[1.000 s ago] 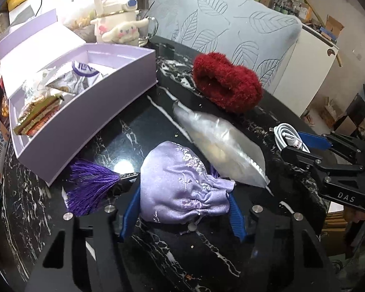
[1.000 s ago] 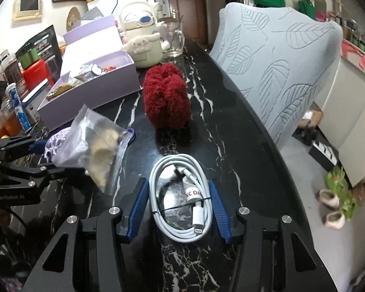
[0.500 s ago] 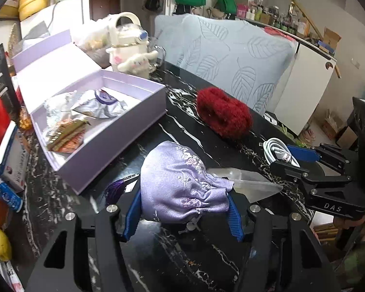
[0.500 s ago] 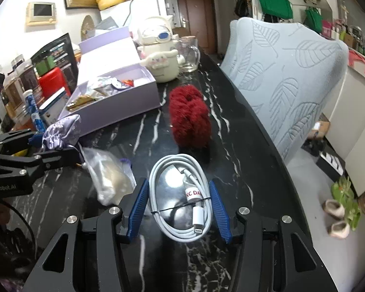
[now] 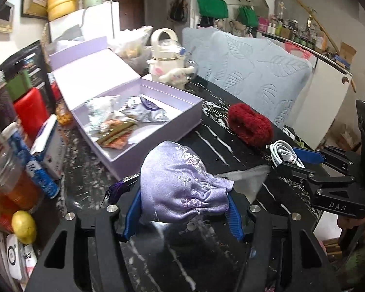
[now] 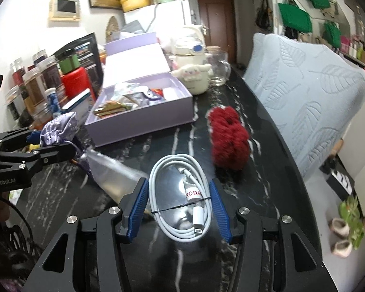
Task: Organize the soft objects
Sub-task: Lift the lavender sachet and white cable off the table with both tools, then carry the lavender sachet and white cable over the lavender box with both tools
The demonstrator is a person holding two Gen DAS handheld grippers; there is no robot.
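1. The left gripper (image 5: 183,210) is squeezing the lilac satin pouch (image 5: 180,185) between its blue pads, clear of the black marble counter (image 5: 214,143).
2. The right gripper (image 6: 180,206) is clamping the coiled white cable (image 6: 182,194) by its sides, also off the counter.
3. Risk one: the satin is looking slippery and bunched, so the pouch could be sliding out if the grip is loosening on the way to the lilac box (image 5: 158,131), which is sitting ahead and left of the left gripper.
4. Risk two: the purple tassel (image 5: 114,189) is dangling beside the left pad and could be snagging on the box wall.
5. Risk three: the clear plastic bag (image 6: 109,172) is lying just beside both grippers and could be getting dragged along.
6. Risk four: the cable coil is pinched only at its edges and could be springing loose.
7. Count: one pouch, one cable, one plastic bag, one fuzzy red scrunchie (image 5: 250,126) ahead, one open box, two grippers.
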